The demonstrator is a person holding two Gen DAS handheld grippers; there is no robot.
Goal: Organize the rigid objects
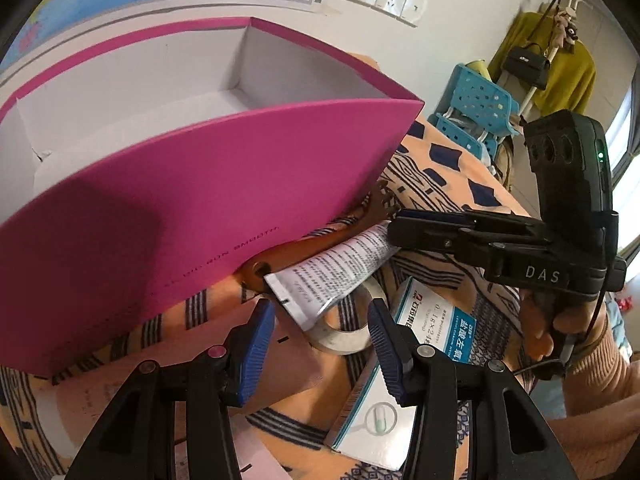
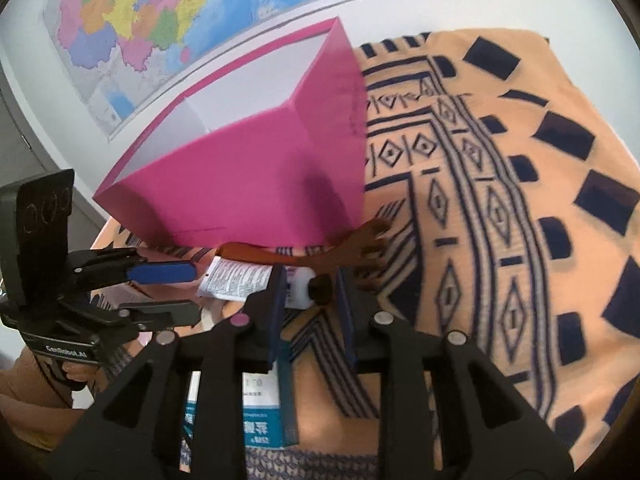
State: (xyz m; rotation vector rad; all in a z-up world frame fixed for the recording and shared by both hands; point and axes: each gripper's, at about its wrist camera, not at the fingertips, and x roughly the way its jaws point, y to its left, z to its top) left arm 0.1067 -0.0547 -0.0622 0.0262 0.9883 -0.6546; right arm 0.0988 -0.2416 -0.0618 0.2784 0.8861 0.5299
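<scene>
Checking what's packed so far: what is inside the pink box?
The pink box looks empty: only white inner walls and a bare stretch of floor show. Its near wall hides the front part of the floor, so something small could lie there unseen.

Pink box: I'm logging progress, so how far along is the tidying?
Done: nothing; the open pink cardboard box shows a bare white inside. In hand: the right gripper straddles the cap end of the white printed tube; grip unclear. The left gripper is open, empty. Left: that tube, the clear tape roll, the blue-and-white medicine carton and the brown wooden scratcher, all on the orange patterned cloth.
</scene>
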